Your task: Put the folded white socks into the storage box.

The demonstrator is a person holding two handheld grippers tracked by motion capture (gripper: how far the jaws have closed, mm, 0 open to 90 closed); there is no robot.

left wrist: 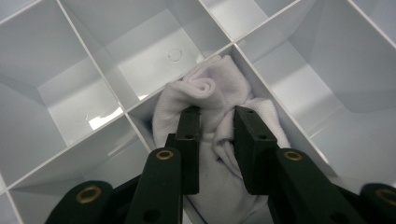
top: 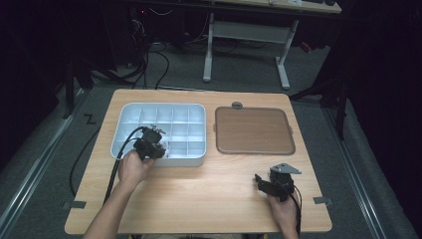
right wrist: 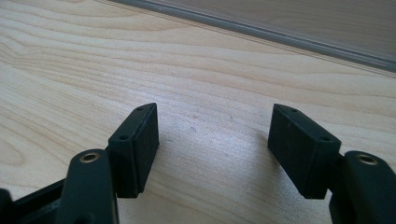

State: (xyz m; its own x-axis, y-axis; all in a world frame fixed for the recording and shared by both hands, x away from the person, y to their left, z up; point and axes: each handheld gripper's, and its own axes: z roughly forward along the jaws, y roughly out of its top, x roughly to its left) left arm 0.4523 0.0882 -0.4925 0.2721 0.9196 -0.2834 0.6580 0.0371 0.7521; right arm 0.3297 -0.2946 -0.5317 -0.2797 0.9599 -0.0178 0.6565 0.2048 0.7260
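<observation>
Pinching the white cloth with my left gripper, fingers nearly closed on its bunched fold, in a lower-centre cell of the grey compartment tray. My right gripper hovers spread wide, empty, over the wooden desk. No legible markings. Dark room behind.

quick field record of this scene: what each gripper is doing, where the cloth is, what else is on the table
left gripper: fingers pinching the white cloth
cloth place: bunched in one compartment of the white divided tray, near its front edge
right gripper: fingers wide apart, nothing between them, low over bare wooden table
other things: brown tray to the right of the white one, nothing in it
compartments around the cloth: nothing in them
</observation>
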